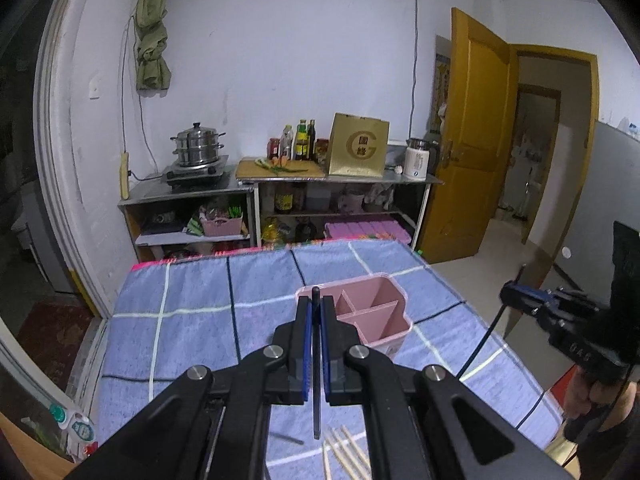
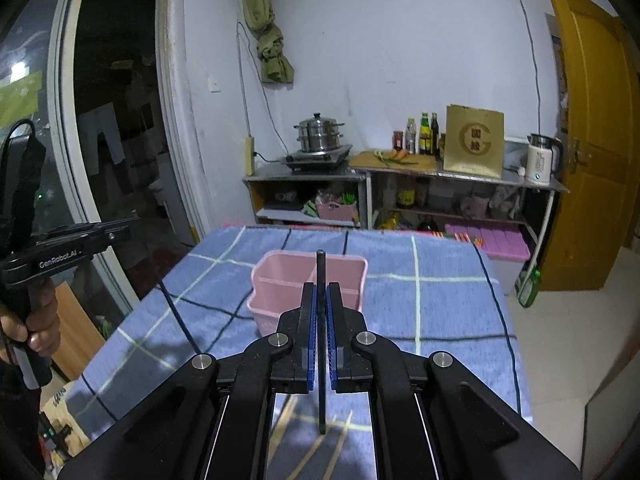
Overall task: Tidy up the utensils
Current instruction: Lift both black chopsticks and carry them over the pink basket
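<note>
Left gripper [image 1: 316,304]: jaws pressed together on a black chopstick [image 1: 316,364] – the stick runs upright between the blue pads, its top poking just past the fingertips and its lower end hanging free beneath the jaws.

Right gripper [image 2: 321,290]: jaws likewise pinched on a second black chopstick [image 2: 321,340], held upright, top end rising above the fingertips and lower end dangling below.

Pink organizer [image 1: 374,312]: a divided plastic caddy standing on the cloth, straight ahead of both grippers; in the left wrist view it sits just beyond and slightly right of the fingertips, in the right wrist view just beyond and slightly left. No utensils show in the compartments that face the cameras.

Wooden chopsticks [image 1: 346,454]: several pale sticks lying loose on the cloth under the left gripper, near its lower right arm – also glimpsed beneath the right gripper.

Loose dark stick [image 1: 286,438]: lying flat on the cloth below the left gripper, left of the wooden ones.

Blue checked cloth [image 2: 440,300]: covers the table beneath both grippers.

Person's hand [image 2: 38,326]: wrapped round the left gripper's handle, far left of the right gripper.

Shelf unit [image 1: 280,200]: well beyond the organizer, against the wall, carrying a steel steamer pot [image 1: 197,146], bottles and a kettle.
</note>
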